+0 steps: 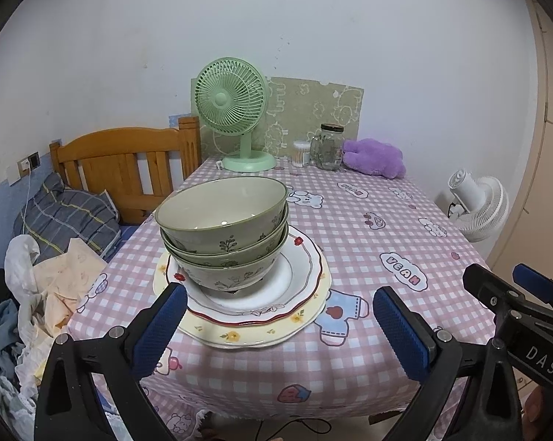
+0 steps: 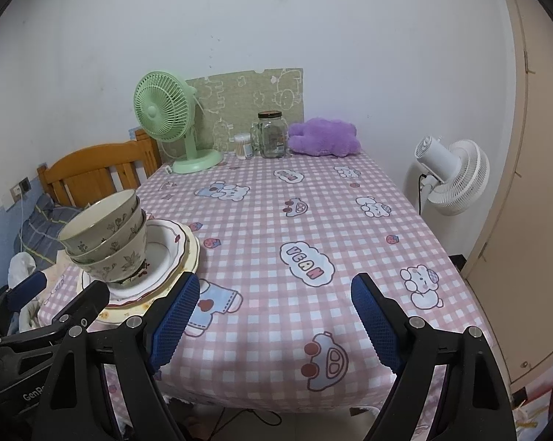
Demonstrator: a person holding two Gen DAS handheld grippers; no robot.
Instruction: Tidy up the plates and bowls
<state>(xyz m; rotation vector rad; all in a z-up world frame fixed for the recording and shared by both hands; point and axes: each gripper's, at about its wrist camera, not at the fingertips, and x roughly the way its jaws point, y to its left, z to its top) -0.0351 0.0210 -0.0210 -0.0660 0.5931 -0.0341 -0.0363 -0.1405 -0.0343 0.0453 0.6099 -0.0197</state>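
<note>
Three green floral bowls point(image 1: 223, 231) are nested in a stack on top of stacked plates: a white red-rimmed plate point(image 1: 302, 279) on a cream yellow-flowered plate point(image 1: 239, 336). The stack stands at the table's front left. It also shows in the right wrist view, bowls point(image 2: 105, 239) on plates point(image 2: 173, 250). My left gripper point(image 1: 276, 327) is open and empty, just in front of the stack. My right gripper point(image 2: 274, 319) is open and empty, over the bare tablecloth to the right of the stack.
The table has a pink checked cloth point(image 2: 295, 220). At its back stand a green fan point(image 1: 232, 110), a cotton-swab tub point(image 1: 301, 153), a glass jar point(image 1: 329, 147) and a purple plush point(image 1: 375, 156). A wooden bed with clothes point(image 1: 56, 239) lies left. A white fan point(image 2: 449, 176) stands right.
</note>
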